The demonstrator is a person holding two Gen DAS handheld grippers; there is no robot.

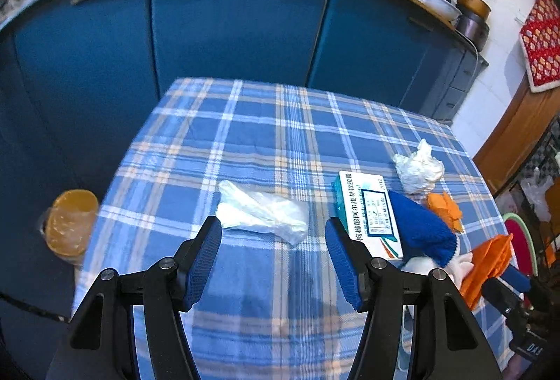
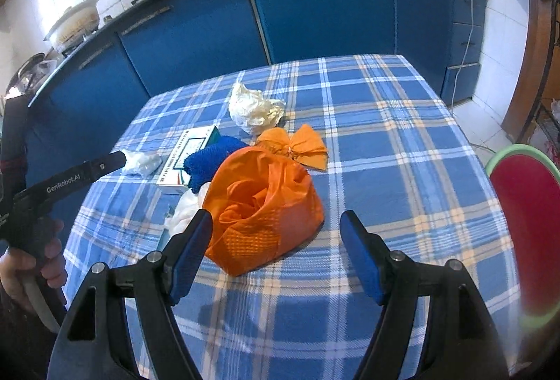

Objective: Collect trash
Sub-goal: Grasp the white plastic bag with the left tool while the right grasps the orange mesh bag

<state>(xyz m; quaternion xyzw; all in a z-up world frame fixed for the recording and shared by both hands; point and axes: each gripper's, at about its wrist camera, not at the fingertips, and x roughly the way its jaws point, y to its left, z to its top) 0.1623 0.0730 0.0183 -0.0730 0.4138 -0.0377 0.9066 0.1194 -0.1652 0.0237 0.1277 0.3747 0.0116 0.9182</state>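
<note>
A: Where's the trash?
B: On the plaid tablecloth (image 1: 245, 142). A clear plastic wrapper (image 1: 262, 212) lies mid-frame, just ahead of the left gripper (image 1: 273, 240), jaws apart and empty.
A: And the right gripper (image 2: 276, 233)?
B: Jaws apart too, nothing between the pads, the orange bag (image 2: 262, 205) just beyond them, centre frame.

On the table (image 2: 402, 142), the bag (image 2: 262, 208) lies nearest, the box (image 2: 189, 156) to its left, crumpled paper (image 2: 255, 108) behind.

On the checked counter (image 2: 385, 135) lie one orange bag (image 2: 266, 205), one medicine box (image 1: 367, 215), one clear plastic wrapper (image 1: 262, 212), one crumpled white bag (image 2: 255, 107), one orange paper scrap (image 2: 308, 145), one blue knitted cloth (image 1: 420, 226).
</note>
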